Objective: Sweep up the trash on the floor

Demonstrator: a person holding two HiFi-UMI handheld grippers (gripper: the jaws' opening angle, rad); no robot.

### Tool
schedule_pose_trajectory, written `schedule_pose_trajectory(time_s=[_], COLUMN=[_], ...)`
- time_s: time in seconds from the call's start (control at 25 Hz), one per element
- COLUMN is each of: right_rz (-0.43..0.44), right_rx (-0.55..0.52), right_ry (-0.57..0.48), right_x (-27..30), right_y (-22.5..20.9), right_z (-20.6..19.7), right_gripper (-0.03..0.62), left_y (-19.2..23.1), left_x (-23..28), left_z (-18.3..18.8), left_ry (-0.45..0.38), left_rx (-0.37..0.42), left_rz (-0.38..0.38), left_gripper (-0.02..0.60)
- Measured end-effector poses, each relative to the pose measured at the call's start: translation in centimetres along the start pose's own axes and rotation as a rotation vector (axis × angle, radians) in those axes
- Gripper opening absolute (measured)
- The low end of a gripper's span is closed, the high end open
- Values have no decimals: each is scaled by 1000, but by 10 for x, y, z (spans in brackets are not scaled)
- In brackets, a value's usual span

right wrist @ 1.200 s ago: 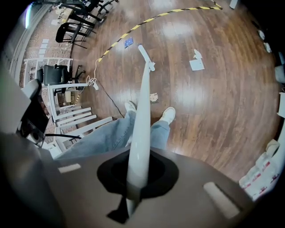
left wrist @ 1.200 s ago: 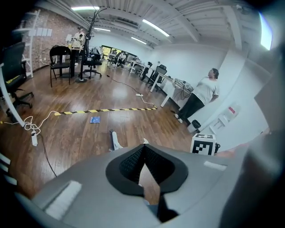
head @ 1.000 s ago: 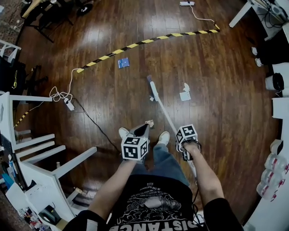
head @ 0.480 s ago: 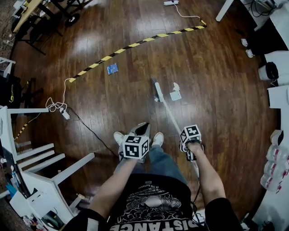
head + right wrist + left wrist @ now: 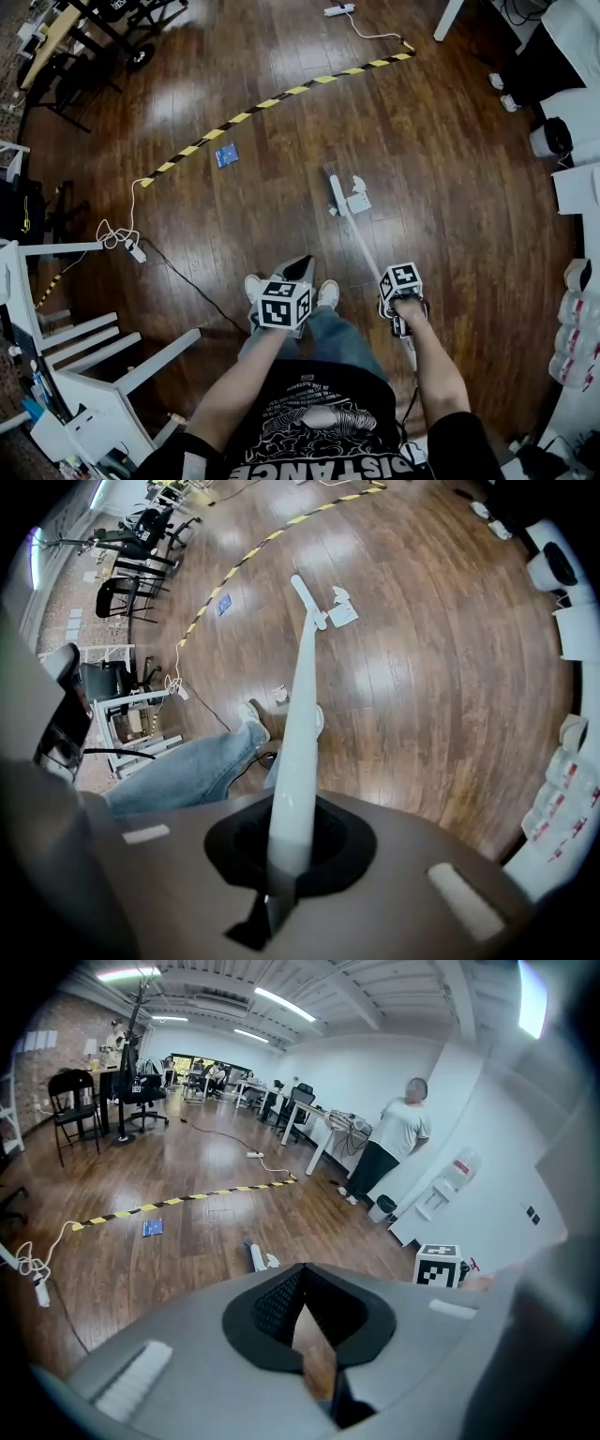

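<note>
The trash, a crumpled white paper (image 5: 358, 201), lies on the wooden floor (image 5: 450, 187) ahead of the person, just right of the broom head (image 5: 334, 193). Whether the two touch cannot be told. The broom's long white handle (image 5: 366, 253) is led back to the right gripper (image 5: 284, 850), whose jaws are closed around it. The left gripper (image 5: 305, 1326) is held above the person's shoes, its jaws brought together with nothing between them (only floor is seen through the slit). A smaller scrap (image 5: 278, 695) is shown beside a shoe in the right gripper view. A blue card (image 5: 226, 155) lies farther left, near a yellow-and-black tape line (image 5: 272, 100).

The sweeping step is judged to be in hand, with the paper not yet gathered. A stroke drawing the head across the paper toward the feet is probably called for next. No dustpan is seen. The bristles are too small to be made out, and the scrap by the shoe is not seen in the head view.
</note>
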State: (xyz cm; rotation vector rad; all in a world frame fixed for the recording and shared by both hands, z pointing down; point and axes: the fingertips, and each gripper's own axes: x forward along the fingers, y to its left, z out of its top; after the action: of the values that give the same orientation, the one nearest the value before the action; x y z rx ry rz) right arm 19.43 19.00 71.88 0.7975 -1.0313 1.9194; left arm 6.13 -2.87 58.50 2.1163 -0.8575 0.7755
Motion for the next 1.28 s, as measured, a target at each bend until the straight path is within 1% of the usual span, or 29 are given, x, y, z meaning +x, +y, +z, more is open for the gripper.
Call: schedule_pose_trajectory(time_s=[0.16, 0.36, 0.48, 0.6, 0.72, 0.84, 1.16, 1.28], right_rz=[12, 60, 80, 74, 68, 72, 92, 100], right_rx=[-6, -20, -17, -33, -55, -72, -136, -162], right_ry=[-14, -56, -70, -68, -62, -58, -34, -20], right_x=[-1, -1, 0, -1, -1, -2, 13, 18], right_y=[13, 47, 71, 98, 132, 174, 310, 361], right_z=[-7, -13, -6, 8, 31, 60, 157, 191], right_gripper=[0, 0, 0, 0, 0, 0, 0, 0], left_y=[5, 17, 34, 60, 92, 130, 260, 302], left_x=[-4, -10, -17, -25, -32, -40, -64, -73], left_z=[6, 14, 19, 26, 36, 49, 94, 106], left_ry=[-8, -23, -34, -45, -47, -46, -60, -61], left_rx=[-8, -20, -36, -65, -88, -105, -149, -169], left_rz=[10, 16, 21, 26, 34, 42, 90, 105], left_gripper=[5, 5, 5, 5, 5, 5, 5, 5])
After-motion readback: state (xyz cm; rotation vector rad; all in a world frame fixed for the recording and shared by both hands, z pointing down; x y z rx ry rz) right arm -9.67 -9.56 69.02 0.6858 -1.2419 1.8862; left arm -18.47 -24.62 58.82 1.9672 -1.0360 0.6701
